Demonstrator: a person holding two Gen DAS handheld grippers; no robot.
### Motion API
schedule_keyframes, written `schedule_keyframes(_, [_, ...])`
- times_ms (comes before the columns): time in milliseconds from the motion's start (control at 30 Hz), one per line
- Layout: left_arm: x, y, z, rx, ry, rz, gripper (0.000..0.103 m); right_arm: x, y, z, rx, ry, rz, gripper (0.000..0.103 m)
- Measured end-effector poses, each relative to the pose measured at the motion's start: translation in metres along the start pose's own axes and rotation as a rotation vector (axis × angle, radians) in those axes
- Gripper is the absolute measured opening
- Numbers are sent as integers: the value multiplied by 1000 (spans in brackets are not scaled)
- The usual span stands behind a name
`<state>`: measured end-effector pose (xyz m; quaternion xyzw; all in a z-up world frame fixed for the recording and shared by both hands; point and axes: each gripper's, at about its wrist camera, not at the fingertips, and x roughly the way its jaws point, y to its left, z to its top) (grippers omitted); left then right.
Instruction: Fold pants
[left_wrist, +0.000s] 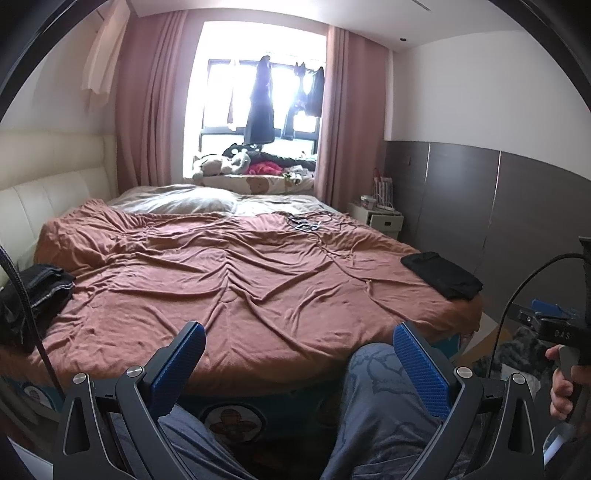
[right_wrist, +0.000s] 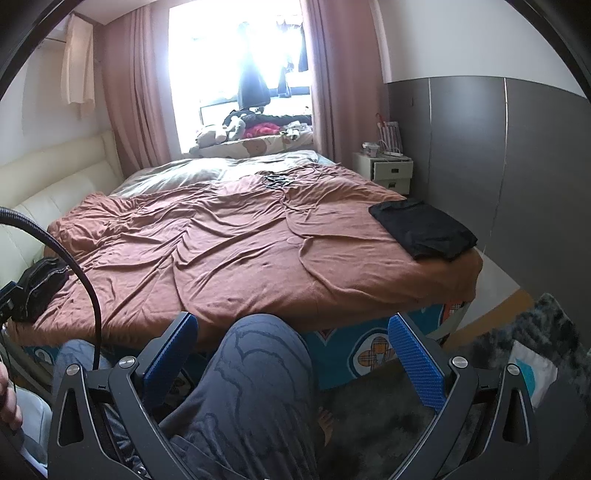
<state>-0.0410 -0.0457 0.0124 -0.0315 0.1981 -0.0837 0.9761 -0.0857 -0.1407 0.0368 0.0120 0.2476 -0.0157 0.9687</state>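
A folded black garment (left_wrist: 441, 275) (right_wrist: 423, 229) lies at the right edge of the bed (left_wrist: 240, 280) (right_wrist: 229, 251). A dark, crumpled pile of pants (left_wrist: 33, 295) (right_wrist: 38, 288) rests at the left edge near the headboard. My left gripper (left_wrist: 297, 332) is open and empty, held low in front of the bed's near edge. My right gripper (right_wrist: 293, 326) is open and empty too, above the person's knee (right_wrist: 258, 354). In the left wrist view a hand grips the right gripper's handle (left_wrist: 565, 354).
The rust-brown cover is wrinkled, with small dark cables (left_wrist: 304, 223) near its far side. A white nightstand (right_wrist: 388, 171) stands at the far right by a grey wardrobe (right_wrist: 517, 166). A dark rug (right_wrist: 498, 369) covers the floor at right. Clothes hang at the window (left_wrist: 262, 103).
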Motion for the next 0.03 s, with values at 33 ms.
schedule_keyframes(33, [-1,2,1,-3,-2,1,103,1,2,1,-1,0,0,103])
